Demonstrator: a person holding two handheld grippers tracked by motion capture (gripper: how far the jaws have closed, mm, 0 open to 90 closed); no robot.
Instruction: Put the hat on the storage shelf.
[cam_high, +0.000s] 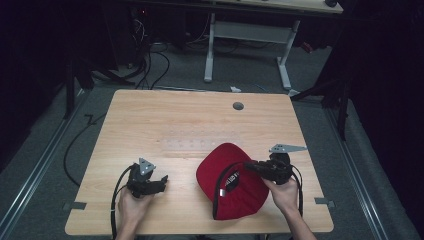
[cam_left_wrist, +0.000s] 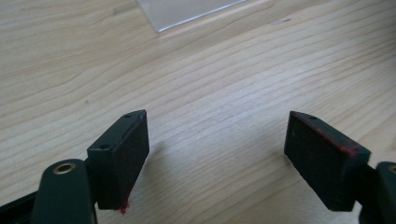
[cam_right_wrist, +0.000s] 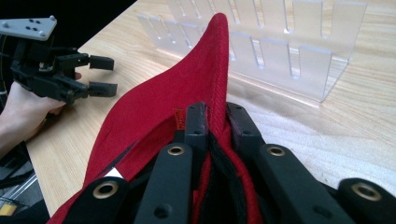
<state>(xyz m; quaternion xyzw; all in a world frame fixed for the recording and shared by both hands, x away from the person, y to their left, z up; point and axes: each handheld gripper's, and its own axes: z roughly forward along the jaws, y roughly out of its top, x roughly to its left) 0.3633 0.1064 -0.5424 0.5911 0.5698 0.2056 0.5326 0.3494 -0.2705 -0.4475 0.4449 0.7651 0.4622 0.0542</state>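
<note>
A red cap lies upside down on the wooden table, front right of centre, its black inner band showing. My right gripper is shut on the cap's right rim; in the right gripper view the red cloth rises between the two jaws, which pinch the edge. My left gripper rests at the front left, open and apart from the cap. In the left gripper view its pads stand wide over bare wood, nothing between them. The left gripper also appears far left in the right gripper view.
A clear acrylic slotted rack stands on the table just behind the cap, seen close in the right gripper view. A round grey grommet sits near the far edge. Cables and a desk frame lie on the floor beyond.
</note>
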